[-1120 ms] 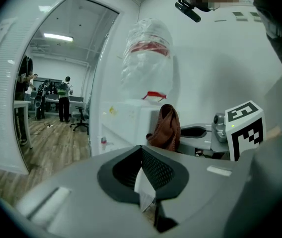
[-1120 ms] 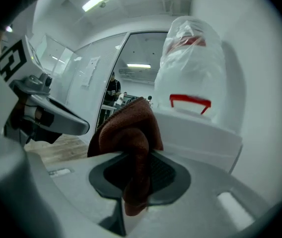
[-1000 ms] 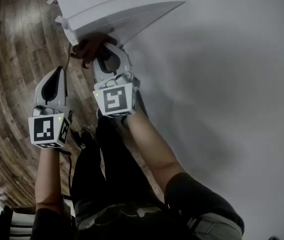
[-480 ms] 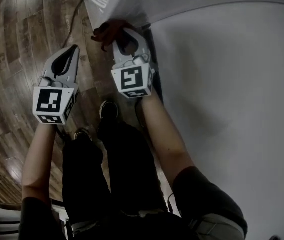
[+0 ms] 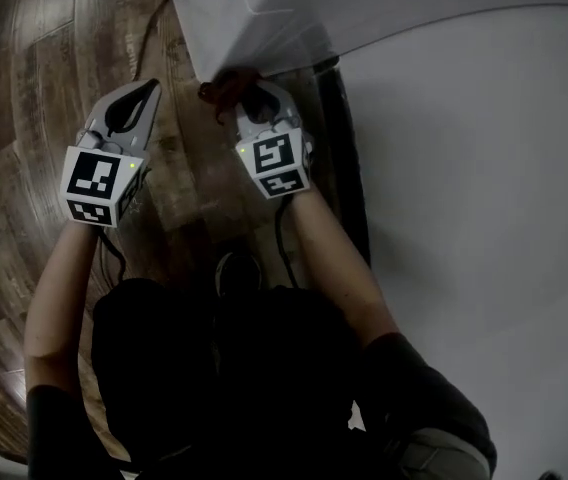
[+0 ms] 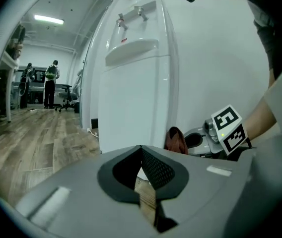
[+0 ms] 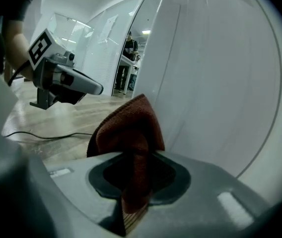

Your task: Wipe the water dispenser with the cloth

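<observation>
Wood-plank floor (image 5: 24,68) at L, thin black cable (image 7: 41,135) lying on it. L gripper (image 5: 149,90) is held clear of the unit, fingers closed on nothing. Tall white plastic water dispenser (image 6: 136,83) is ahead. R gripper (image 5: 252,96) is at its lower corner, fingers clamped on dark red microfibre cloth (image 7: 128,128), right by the side panel; contact unclear. White wall (image 5: 464,218) at R. Only L gripper view shows the taps (image 6: 129,16) and distant people (image 6: 49,81).

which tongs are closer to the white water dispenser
Right: the right tongs hold a reddish-brown cloth beside the white water dispenser; left tongs hang farther off, over wooden floor.
</observation>
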The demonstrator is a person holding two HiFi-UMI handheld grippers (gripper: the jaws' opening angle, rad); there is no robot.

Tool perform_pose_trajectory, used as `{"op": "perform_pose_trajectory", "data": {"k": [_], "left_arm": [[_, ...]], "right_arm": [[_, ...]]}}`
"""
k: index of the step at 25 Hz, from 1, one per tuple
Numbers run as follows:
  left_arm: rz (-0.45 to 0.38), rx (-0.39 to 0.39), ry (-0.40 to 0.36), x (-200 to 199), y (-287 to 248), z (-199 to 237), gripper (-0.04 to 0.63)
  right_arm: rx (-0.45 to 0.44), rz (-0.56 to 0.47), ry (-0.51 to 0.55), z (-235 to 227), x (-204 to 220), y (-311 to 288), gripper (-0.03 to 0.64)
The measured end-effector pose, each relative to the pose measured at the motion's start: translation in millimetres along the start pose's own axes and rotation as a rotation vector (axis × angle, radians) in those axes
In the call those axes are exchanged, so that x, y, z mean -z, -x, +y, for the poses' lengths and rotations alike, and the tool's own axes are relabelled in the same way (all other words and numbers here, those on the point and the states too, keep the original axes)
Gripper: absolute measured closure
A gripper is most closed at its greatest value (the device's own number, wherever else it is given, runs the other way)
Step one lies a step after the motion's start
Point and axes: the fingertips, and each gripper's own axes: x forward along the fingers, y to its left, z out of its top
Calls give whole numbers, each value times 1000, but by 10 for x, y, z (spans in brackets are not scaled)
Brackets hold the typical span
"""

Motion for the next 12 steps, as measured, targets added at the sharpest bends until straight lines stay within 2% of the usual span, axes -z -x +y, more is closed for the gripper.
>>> {"op": "perform_pose_trajectory", "data": {"k": [4,6,9,12], "left_arm": [[10,-6,28,250,-21,108,577],[23,-15,59,291,9,147,577],[23,-51,43,205,119,236,577],[-38,-57,2,-190,170,307,577]], "right_arm": [[-66,81,2,164,424,-181,554],[-58,112,-30,147,543,-207,554],[-10,63,-148,74,423,-57,554],[54,-24,-165,-73,122,171,554]]}}
